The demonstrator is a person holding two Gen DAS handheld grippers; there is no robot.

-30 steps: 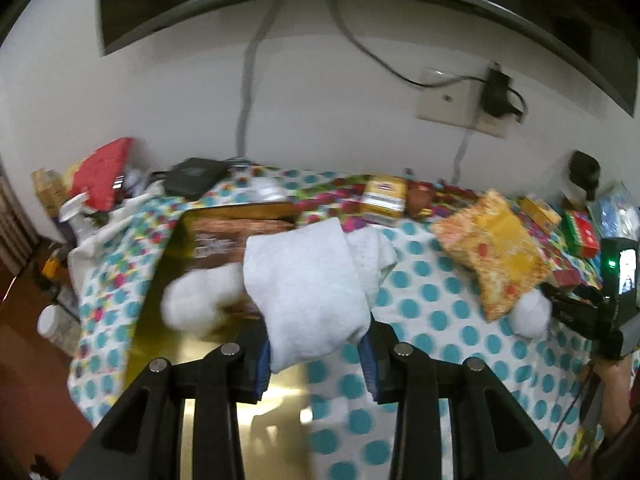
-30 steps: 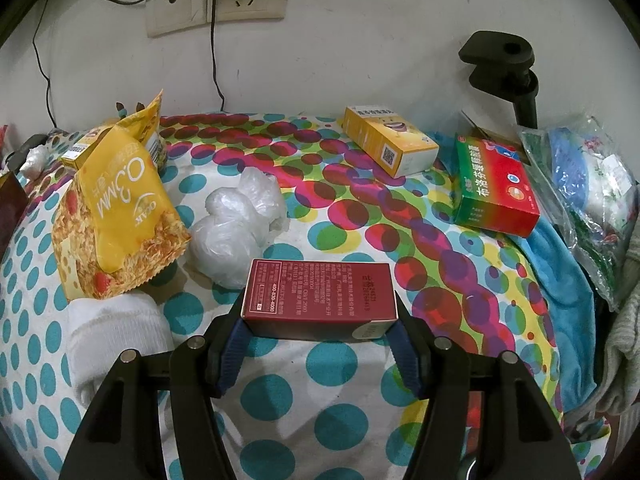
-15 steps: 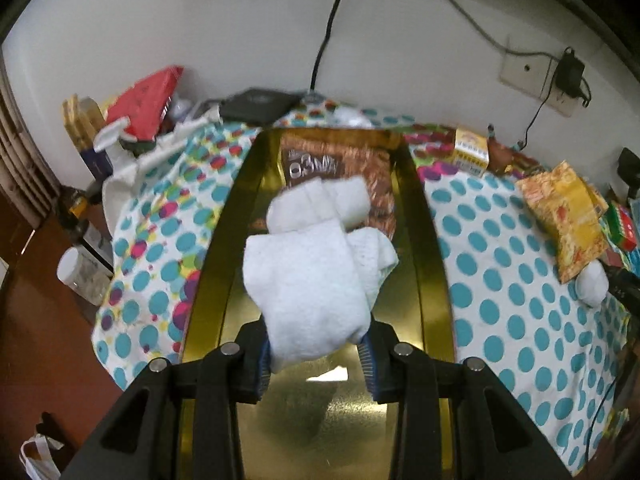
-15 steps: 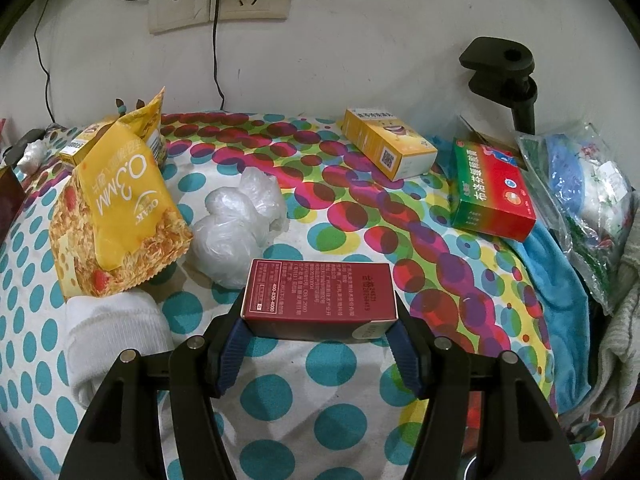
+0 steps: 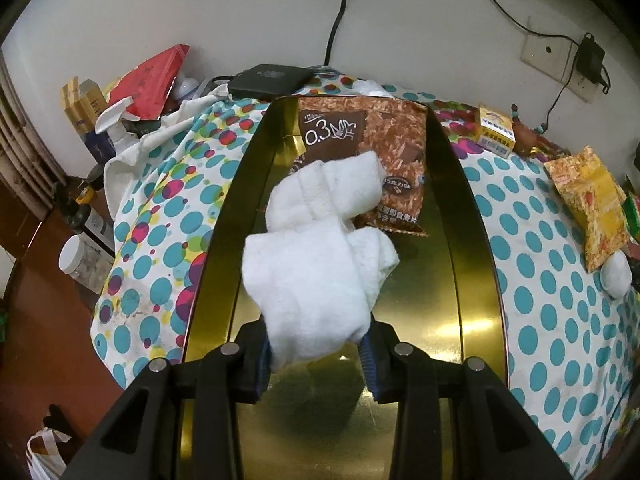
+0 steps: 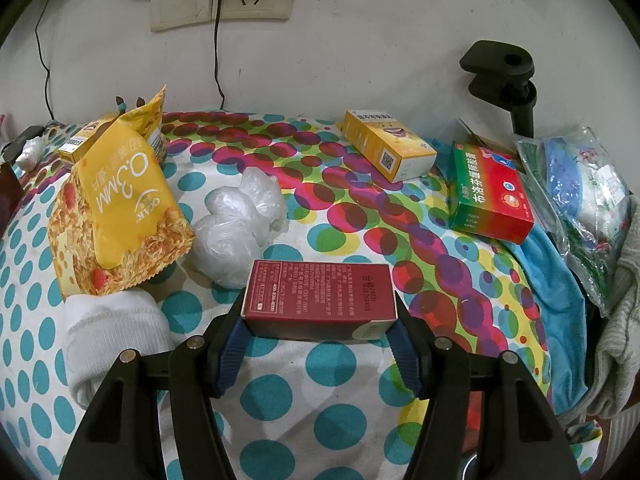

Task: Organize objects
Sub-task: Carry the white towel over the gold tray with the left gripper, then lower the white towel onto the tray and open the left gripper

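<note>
- The left gripper is clamped on a bundle of white towelling socks; both blue pads press into the soft cloth, with the jaws set fairly narrow.
- That bundle hangs over the inside of a shiny gold metal tray. Whether it touches the tray floor cannot be told, since the bundle hides the spot beneath it.
- Just beyond it, a second rolled white sock lies in the tray, partly on a brown crinkled snack bag printed "0.3".
- The right gripper is closed on a dark red cardboard box, pads against its two short ends, jaws about half-way apart. The box's underside is hidden, so contact with the polka-dot tablecloth is unclear.
- Left of the red box sit a crumpled clear plastic bag, a yellow foil snack bag and another white rolled sock, the last cut partly by the gripper's frame.
- Farther back lie a yellow carton and a green-and-red medicine box, both rectangular card.
- At the right edge, a blue towel and a clear packet of patterned cloth run out of view.
</note>
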